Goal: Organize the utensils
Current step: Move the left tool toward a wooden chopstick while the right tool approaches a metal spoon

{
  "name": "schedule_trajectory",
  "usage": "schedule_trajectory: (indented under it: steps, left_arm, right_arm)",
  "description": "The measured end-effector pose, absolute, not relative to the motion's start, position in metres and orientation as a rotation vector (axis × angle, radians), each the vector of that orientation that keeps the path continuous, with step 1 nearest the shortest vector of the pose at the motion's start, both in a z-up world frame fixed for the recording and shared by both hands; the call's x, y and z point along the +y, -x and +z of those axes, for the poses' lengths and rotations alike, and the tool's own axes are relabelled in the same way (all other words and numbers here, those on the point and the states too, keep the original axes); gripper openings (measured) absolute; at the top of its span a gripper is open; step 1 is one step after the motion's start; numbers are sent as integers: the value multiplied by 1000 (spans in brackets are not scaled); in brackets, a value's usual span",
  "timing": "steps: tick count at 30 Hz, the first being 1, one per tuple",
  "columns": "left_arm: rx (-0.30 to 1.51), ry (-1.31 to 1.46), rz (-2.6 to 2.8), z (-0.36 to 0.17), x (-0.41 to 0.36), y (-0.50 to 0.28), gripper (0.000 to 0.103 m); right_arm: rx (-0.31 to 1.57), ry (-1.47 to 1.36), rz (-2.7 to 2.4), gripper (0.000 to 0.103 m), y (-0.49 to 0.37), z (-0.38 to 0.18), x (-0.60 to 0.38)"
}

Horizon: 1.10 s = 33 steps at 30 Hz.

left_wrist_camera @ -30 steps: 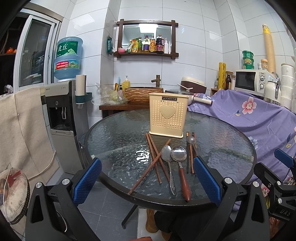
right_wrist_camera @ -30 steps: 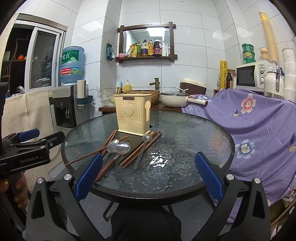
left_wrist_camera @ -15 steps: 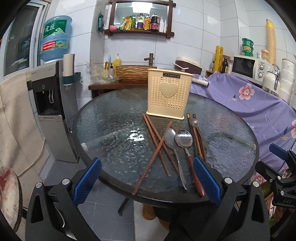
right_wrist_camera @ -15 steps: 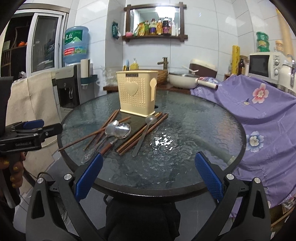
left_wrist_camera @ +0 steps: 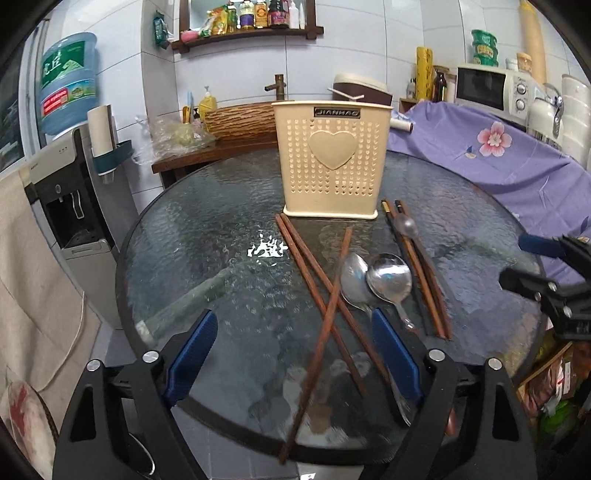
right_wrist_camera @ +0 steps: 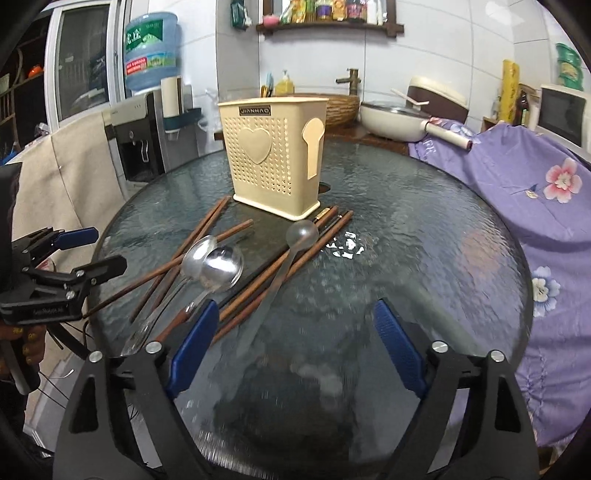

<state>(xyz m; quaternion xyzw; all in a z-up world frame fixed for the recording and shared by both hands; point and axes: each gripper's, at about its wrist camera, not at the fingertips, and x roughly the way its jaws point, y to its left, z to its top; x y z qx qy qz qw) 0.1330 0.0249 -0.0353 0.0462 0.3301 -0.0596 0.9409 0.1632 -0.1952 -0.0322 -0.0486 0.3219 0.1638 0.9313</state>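
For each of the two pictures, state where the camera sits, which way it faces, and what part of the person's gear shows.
Left wrist: on the left claw, angled down at the crossed chopsticks; right claw at the right edge.
Right wrist: on the right claw, over bare glass table; left claw at the left edge.
Shared: cream holder, spoons, table.

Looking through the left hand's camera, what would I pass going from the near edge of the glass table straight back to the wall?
Crossed brown chopsticks → two metal spoons lying bowl to bowl → cream holder with a heart on it → wooden basin with its tap → shelf of bottles on the tiled wall.
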Motion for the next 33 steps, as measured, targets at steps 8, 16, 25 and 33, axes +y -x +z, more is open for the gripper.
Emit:
schedule_trajectory:
  steps: [8,16,25,33]
  left_arm:
    - [741,-123,-170,-29,24,-178,68]
    - [784,-163,-210,-25,18,-213,64]
    - [817,-122,-229,-24,16,-241,59]
    - [858,-173,-263,-27,-5,-260,58]
  right_arm:
    - [776,146,341,64,-246,-42,-166]
    - [870,117,320,61,-289,-52,-160]
    - [936,126,293,50,-312,-60,-148]
    - [943,105,304,37,-317,-62,-151]
